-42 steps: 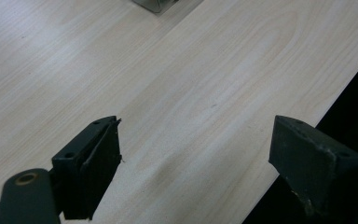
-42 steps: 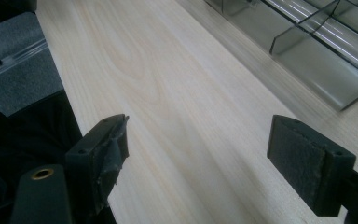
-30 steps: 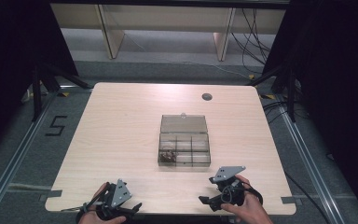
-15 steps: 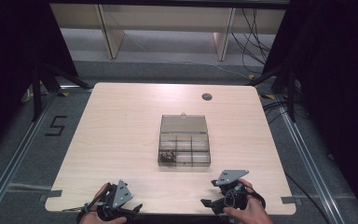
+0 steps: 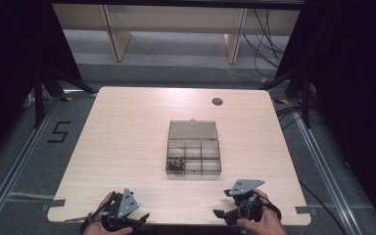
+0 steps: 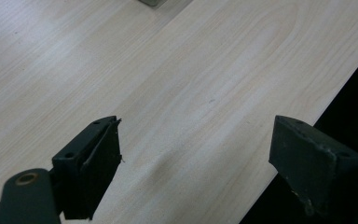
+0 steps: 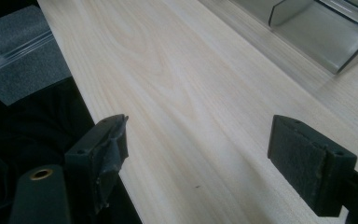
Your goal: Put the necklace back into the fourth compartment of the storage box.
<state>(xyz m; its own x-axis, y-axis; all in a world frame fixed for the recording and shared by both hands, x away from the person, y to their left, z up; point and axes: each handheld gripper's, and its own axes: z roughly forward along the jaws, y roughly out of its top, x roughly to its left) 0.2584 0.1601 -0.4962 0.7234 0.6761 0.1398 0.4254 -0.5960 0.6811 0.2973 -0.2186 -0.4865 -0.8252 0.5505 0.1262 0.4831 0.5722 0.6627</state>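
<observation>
Your clear plastic box [image 5: 194, 154] sits mid-table [image 5: 127, 127], lid flipped back, small dark bits in its near-left compartment. Left gripper [image 5: 127, 221] and right gripper [image 5: 223, 210] rest at the near edge, jaws wide apart.

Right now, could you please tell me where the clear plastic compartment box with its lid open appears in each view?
High view: the clear plastic compartment box sits at the middle of the pale wooden table.
Left gripper view: a grey corner at the top edge is probably the box.
Right gripper view: it is at the top right, beyond the open tool.
Shared landmark: the table's near edge.
</observation>
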